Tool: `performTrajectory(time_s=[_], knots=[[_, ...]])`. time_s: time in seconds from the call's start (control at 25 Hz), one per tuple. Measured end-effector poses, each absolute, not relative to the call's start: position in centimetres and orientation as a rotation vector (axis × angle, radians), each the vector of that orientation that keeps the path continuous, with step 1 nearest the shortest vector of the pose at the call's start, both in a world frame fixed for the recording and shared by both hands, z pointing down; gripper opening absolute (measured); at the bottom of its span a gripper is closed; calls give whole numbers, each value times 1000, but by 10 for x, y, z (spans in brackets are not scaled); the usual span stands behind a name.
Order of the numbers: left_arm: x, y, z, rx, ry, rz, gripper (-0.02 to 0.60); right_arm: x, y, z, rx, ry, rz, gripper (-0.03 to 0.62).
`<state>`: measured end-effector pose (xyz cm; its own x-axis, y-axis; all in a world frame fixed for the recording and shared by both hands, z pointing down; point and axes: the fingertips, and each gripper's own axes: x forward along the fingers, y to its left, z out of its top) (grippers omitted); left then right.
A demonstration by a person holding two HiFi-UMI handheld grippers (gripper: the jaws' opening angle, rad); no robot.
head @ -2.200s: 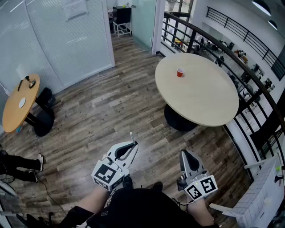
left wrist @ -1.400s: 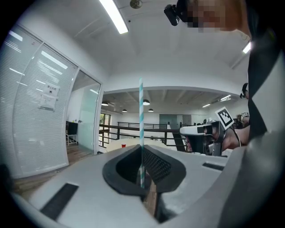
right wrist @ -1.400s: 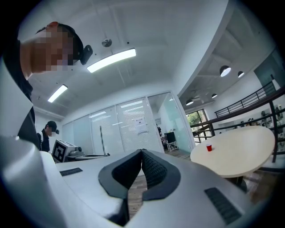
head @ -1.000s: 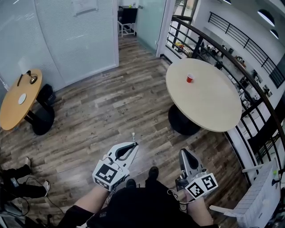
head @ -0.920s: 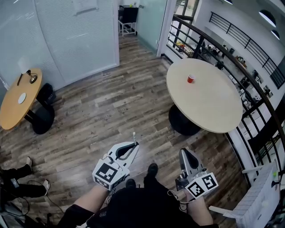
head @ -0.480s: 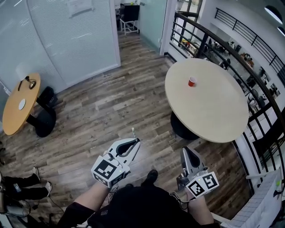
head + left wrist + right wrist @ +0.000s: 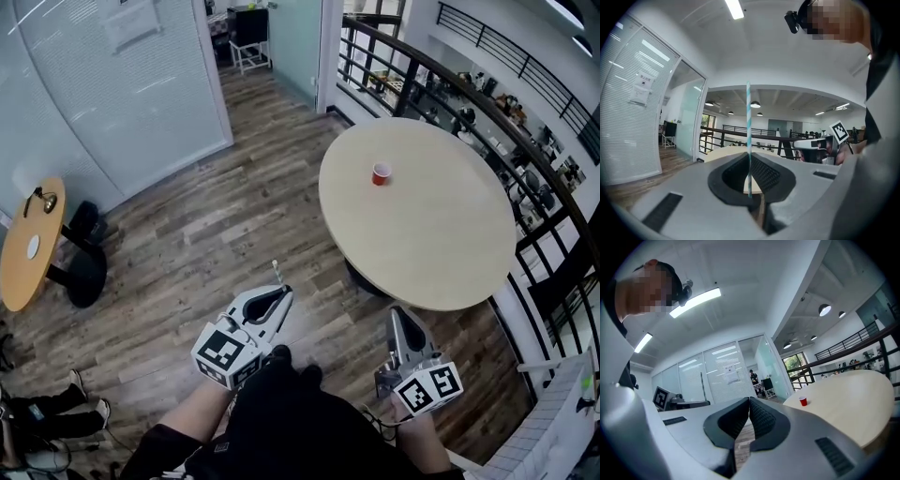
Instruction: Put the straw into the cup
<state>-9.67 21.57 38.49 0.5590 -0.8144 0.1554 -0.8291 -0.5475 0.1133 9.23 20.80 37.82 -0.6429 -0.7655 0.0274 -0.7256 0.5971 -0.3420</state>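
Note:
A small red cup stands on the round beige table, toward its far left side; the right gripper view also catches the cup far off. My left gripper is shut on a thin white-and-blue striped straw, whose tip pokes up past the jaws. My right gripper is shut with nothing in it. Both grippers hang low over the wooden floor, well short of the table.
A black railing curves behind the round table. A smaller orange table stands at the left, with a person's legs on the floor below it. Glass partition walls close off the back left.
The view has shifted: the round table and cup now lie closer to me and further left in the frame. Both grippers keep the same pose, the straw still held.

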Motion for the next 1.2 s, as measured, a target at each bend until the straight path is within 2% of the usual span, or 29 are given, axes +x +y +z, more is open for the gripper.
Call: performTrajectory(time_s=[0.52, 1.2], knots=[[-89, 99, 398, 2651, -1301, 97, 17, 93, 101, 393, -1343, 2671, -520, 21], [-139, -67, 402, 2684, -1193, 95, 17, 44, -56, 396, -1467, 2589, -554, 21]])
